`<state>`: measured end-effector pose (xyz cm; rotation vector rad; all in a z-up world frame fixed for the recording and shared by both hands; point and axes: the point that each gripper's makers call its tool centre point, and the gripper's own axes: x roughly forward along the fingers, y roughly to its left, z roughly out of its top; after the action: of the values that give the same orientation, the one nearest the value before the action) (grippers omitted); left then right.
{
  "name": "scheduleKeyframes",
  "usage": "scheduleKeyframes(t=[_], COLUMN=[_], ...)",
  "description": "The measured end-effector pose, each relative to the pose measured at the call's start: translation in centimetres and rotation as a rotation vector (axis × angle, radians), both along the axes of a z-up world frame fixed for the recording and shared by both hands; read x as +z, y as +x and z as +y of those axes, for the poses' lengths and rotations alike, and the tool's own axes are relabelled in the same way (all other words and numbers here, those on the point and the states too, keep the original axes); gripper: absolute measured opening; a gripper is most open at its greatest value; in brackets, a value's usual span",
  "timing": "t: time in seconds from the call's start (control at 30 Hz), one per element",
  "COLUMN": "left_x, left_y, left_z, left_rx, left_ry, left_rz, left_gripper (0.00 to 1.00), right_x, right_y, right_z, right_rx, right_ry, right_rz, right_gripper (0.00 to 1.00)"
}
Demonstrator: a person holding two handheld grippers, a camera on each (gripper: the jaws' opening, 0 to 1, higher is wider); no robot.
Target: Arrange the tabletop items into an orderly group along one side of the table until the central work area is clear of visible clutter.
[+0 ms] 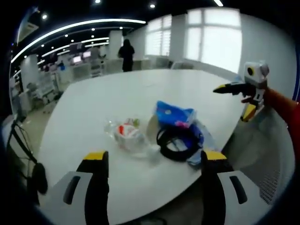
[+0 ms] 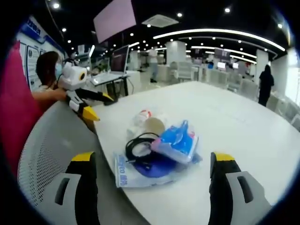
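My left gripper (image 1: 152, 161) hangs over the near edge of the white table (image 1: 140, 93), jaws spread wide, holding nothing. My right gripper (image 2: 152, 164) does likewise from the opposite side, jaws apart and empty. Between them lies the clutter: a coiled black cable (image 2: 139, 146) on a flat blue-printed packet (image 2: 140, 172), a blue pouch (image 2: 177, 139) touching it, and a clear plastic bag (image 1: 127, 133) just beside.
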<state>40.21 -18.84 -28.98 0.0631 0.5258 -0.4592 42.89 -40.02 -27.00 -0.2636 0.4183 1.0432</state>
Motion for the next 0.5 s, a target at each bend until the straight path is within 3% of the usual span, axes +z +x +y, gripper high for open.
scheduleKeyframes(t=[0.5], left_x=[-0.30], left_y=[-0.21], left_z=[-0.44], left_rx=[-0.031], left_ry=[0.006], left_rz=[0.016], left_gripper=[0.76], right_x=[-0.29], right_y=[0.06], right_z=[-0.14], right_rx=[-0.006], right_ry=[-0.022], right_rz=[-0.003], right_gripper=[1.00])
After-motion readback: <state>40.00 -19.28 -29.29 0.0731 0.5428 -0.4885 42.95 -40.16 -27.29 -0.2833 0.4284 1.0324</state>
